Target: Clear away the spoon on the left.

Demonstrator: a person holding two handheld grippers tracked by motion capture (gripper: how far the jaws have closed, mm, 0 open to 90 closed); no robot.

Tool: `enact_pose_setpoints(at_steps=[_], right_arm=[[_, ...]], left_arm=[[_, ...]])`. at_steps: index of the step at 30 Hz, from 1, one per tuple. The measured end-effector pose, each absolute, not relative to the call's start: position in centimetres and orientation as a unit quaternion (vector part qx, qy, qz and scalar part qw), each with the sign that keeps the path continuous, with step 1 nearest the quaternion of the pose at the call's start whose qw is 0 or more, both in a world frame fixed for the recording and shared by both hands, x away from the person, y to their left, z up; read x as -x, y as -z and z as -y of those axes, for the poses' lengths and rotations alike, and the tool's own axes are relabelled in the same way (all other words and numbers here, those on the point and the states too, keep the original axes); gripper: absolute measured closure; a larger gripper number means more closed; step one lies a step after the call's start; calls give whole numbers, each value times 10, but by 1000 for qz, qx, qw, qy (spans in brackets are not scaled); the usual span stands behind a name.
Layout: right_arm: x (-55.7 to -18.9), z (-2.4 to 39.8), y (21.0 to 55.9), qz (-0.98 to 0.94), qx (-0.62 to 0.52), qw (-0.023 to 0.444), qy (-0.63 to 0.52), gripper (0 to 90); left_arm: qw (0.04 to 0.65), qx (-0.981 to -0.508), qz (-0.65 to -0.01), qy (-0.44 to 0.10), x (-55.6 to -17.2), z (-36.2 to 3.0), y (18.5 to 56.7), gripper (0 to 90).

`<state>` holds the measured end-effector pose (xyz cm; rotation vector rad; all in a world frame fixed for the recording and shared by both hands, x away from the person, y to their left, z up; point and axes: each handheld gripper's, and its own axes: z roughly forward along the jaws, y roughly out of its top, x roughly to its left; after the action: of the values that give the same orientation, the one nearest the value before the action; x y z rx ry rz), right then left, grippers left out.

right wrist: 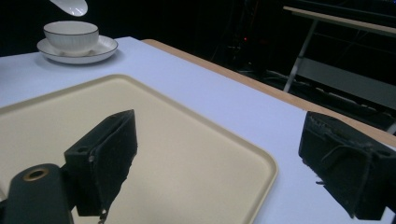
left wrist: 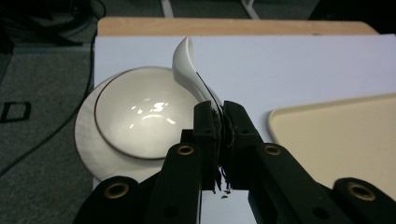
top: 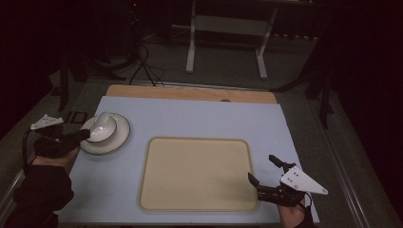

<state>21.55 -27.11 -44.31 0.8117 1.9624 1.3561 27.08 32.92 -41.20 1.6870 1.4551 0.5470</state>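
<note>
Two black jaws of the left gripper (left wrist: 219,119) are pressed together on the thin handle of a white ceramic soup spoon (left wrist: 187,70), pinching it right at their tips. In the left gripper view the spoon runs up and away from the jaw tips, its handle caught between the pads and its scoop end held in the air above the far rim of a cream-white ceramic bowl with a dark line round its rim (left wrist: 140,114). The spoon does not rest in the bowl; the right gripper view shows its scoop (right wrist: 70,6) hanging clear above the bowl (right wrist: 71,36), with a gap between them. The bowl stands on a round cream-white saucer (left wrist: 91,149), and both sit near the left edge of the pale blue table top (top: 190,116).

In the high view the left gripper (top: 83,135) reaches in from the left edge of the table, its tips at the near rim of the saucer (top: 121,137), and the spoon (top: 102,122) shows over the bowl.

The right gripper (top: 263,171) is held over the table's front right, just beside the right edge of a beige rectangular plastic tray with rounded corners (top: 195,175). Its jaws are spread wide with nothing between them; in the right gripper view they stand well apart over the tray's near corner (right wrist: 252,163) and the blue surface. The tray lies between the two grippers, and the spoon is well apart from the right gripper.
</note>
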Motion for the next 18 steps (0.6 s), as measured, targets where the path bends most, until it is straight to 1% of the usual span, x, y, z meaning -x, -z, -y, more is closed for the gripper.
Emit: enact_pose_setpoints(at_steps=[13, 18], right_arm=[[-215, 271, 442, -740, -305, 306, -515, 114], [-216, 270, 443, -742, -303, 304, -515, 115]], left_arm=[[430, -664, -569, -225, -264, -306, 403, 859], [431, -670, -561, -226, -261, -298, 398, 859]])
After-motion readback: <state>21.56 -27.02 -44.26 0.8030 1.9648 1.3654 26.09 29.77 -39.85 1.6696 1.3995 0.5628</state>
